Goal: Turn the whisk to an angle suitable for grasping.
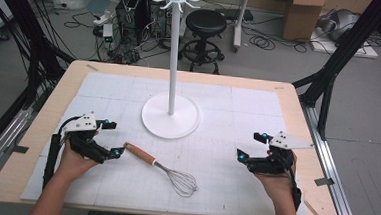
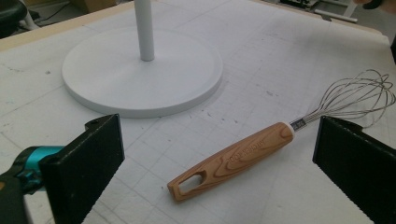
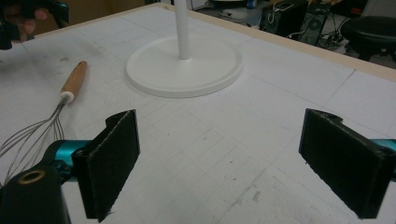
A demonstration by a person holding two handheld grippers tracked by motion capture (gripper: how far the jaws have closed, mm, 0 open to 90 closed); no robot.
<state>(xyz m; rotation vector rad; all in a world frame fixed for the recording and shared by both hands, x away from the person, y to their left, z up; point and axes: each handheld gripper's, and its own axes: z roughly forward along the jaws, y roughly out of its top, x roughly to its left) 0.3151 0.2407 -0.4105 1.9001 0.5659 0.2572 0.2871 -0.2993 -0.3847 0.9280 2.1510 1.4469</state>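
A whisk [image 1: 162, 168] with a wooden handle [image 2: 236, 158] and wire loops [image 2: 359, 95] lies flat on the white mat, handle end toward the left. My left gripper [image 1: 110, 139] is open just left of the handle's end, and the handle lies ahead of its wide-apart jaws without touching them. My right gripper [image 1: 252, 146] is open over bare mat at the right, nothing between its jaws; the whisk [image 3: 44, 114] lies off to its left. A white stand with a round base [image 1: 171, 115] and a tall pole [image 1: 174, 51] topped with hooks rises at mid-table.
The white gridded mat [image 1: 238, 105] covers most of the wooden table [image 1: 299, 101]. Behind the table are a black stool [image 1: 205, 23], electronics with cables on the floor, cardboard boxes and black frame legs at both sides.
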